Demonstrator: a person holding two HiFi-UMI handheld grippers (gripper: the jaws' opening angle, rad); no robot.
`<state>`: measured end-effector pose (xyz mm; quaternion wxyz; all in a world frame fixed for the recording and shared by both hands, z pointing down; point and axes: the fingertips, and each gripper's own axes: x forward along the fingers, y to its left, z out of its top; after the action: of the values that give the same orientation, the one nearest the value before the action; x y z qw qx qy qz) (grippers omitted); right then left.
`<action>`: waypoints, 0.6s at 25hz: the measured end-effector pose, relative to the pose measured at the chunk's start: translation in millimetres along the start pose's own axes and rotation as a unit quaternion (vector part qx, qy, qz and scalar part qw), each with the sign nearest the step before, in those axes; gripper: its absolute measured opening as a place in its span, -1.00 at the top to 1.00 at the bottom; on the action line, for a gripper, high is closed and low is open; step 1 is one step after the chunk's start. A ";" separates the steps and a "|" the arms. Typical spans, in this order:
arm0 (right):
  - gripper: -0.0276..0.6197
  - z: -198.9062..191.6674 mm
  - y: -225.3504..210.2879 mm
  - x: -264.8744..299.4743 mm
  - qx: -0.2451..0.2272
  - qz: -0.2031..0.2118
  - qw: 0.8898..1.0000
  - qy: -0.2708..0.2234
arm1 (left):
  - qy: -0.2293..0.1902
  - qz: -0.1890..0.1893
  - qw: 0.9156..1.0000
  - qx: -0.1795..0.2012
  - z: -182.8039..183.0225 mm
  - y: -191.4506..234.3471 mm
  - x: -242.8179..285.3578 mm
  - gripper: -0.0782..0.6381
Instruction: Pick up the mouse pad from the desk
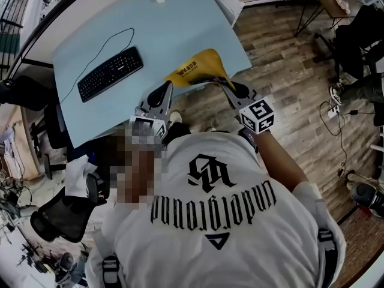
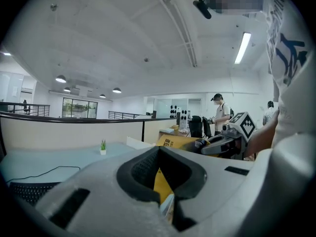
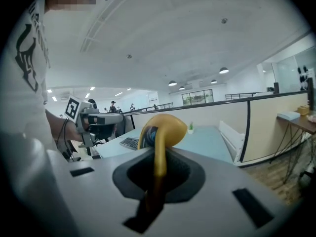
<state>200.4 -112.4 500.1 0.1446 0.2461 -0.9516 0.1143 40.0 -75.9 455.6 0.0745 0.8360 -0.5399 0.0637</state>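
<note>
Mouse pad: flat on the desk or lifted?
Lifted: the mouse pad droops between left gripper and right gripper, both clamped on it, off the desk.

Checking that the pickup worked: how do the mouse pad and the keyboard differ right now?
The mouse pad is yellow; the keyboard is black. The mouse pad is held bent between the left gripper and the right gripper, both shut on it; the keyboard lies flat on the desk, with no gripper touching it. Nothing shared stands out.
</note>
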 end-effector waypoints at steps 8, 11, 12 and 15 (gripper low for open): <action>0.84 -3.7 1.9 -30.1 -0.004 0.012 1.000 -0.008 | 0.004 0.024 1.000 0.014 3.4 -19.2 -17.5 0.76; 0.84 -1.7 7.4 -35.2 -0.008 0.012 1.000 -0.015 | 0.003 0.019 0.999 0.027 6.0 -26.5 -21.9 0.76; 0.84 -1.3 9.7 -36.1 -0.009 0.011 1.000 -0.017 | 0.001 0.016 1.000 0.025 6.2 -27.8 -23.6 0.76; 0.84 -1.2 17.2 -39.9 -0.010 0.001 1.000 -0.022 | -0.003 0.007 1.000 0.017 5.9 -31.1 -30.0 0.76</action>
<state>225.4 -80.0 485.5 0.1263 0.2456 -0.9559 0.0996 56.3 -37.7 442.5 0.0581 0.8335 -0.5449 0.0712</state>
